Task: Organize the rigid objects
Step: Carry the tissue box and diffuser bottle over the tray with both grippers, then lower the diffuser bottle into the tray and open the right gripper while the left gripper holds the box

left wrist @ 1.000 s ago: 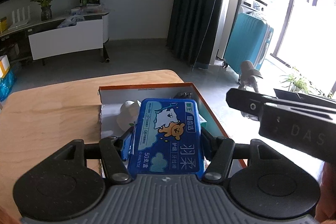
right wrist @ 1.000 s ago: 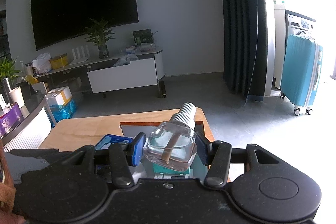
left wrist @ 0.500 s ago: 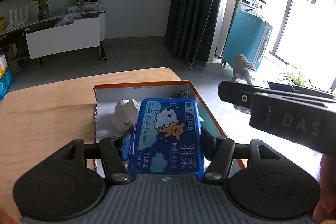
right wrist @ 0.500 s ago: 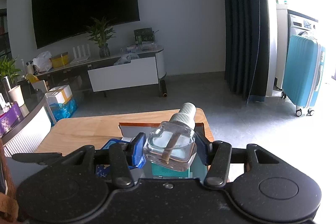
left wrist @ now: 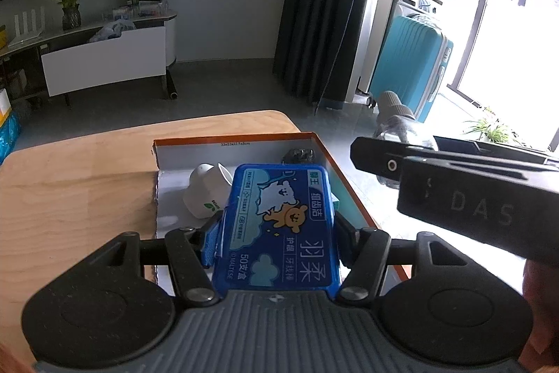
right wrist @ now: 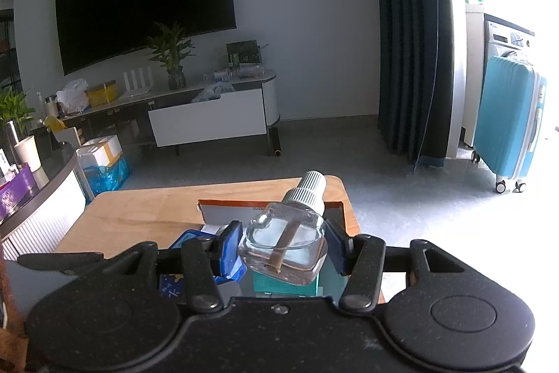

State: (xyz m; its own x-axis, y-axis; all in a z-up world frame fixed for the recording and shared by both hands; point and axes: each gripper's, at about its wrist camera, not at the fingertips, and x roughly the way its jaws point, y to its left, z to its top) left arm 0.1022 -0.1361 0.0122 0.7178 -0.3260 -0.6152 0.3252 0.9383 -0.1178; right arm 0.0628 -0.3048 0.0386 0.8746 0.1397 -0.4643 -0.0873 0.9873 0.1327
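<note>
Since a second ago: in the left wrist view the right gripper (left wrist: 387, 156) is sitting closer in and further left, and the box rim is reading a little further left; the grips themselves are unchanged. In the right wrist view the room is reading nearly the same, with only a slight shift.

Left gripper (left wrist: 276, 226): its blue pads are pressing on both long sides of a flat blue case (left wrist: 279, 226), so it is holding the case. The case is hanging above a shallow cardboard box (left wrist: 237, 139) with an orange rim, which is sitting on a wooden table (left wrist: 77, 184). Writing on the case: Chinese characters, a cartoon bear and white animal, and "50" with more characters along the near edge. A small size line is printed on the box's far wall, too small to read surely.

Inside the box: a white cup (left wrist: 206, 191) with a green leaf mark is lying on its side, and a small dark item (left wrist: 300, 155) is sitting at the far right corner, too blurred to name.

Right gripper: its pads are clamping a clear glass bottle (right wrist: 284, 247) with a ribbed white cap and a brown wick inside. The bottle is tilting away, above the box's near right part. Letters "DAS" are showing on the right gripper's side. A teal carton (right wrist: 283, 284) is showing below the bottle.
</note>
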